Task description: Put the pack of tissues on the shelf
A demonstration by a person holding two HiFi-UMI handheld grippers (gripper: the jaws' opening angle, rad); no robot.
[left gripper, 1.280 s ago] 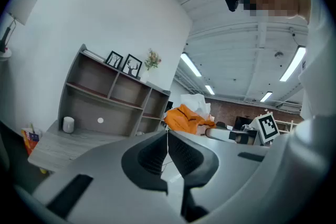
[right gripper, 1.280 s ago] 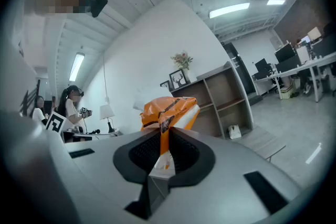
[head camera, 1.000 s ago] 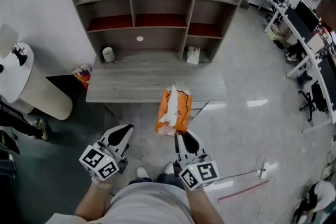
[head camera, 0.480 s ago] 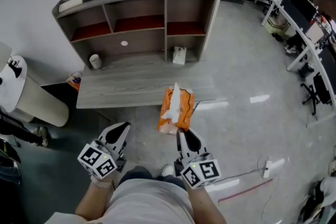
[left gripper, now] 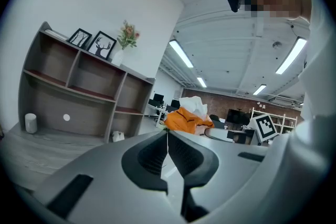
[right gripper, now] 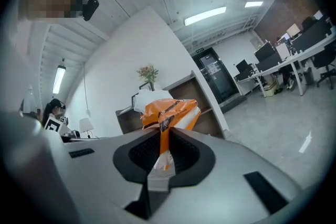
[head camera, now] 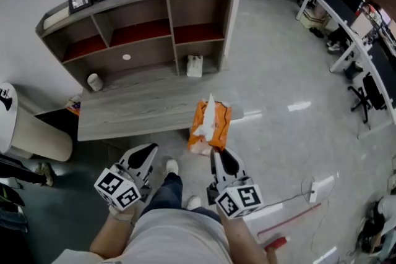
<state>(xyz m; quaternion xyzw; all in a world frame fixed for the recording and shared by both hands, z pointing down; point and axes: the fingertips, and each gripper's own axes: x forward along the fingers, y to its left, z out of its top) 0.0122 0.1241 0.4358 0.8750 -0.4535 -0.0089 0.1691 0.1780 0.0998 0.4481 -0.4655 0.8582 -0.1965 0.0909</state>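
I am carrying the pack of tissues (head camera: 209,127) in my right tongs (head camera: 218,154), with my left tongs (head camera: 148,151) closed and empty. Next, I think, comes reaching ahead to the shelf (head camera: 168,17).

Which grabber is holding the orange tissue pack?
The right gripper: its jaws pinch the orange pack of tissues. The left gripper is shut with nothing between its jaws.

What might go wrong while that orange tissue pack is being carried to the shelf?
The right gripper pinches the pack of tissues only by a thin edge of its wrapper, so it may slip out and fall to the floor. A loose tissue pokes from the top and might snag on the shelf.
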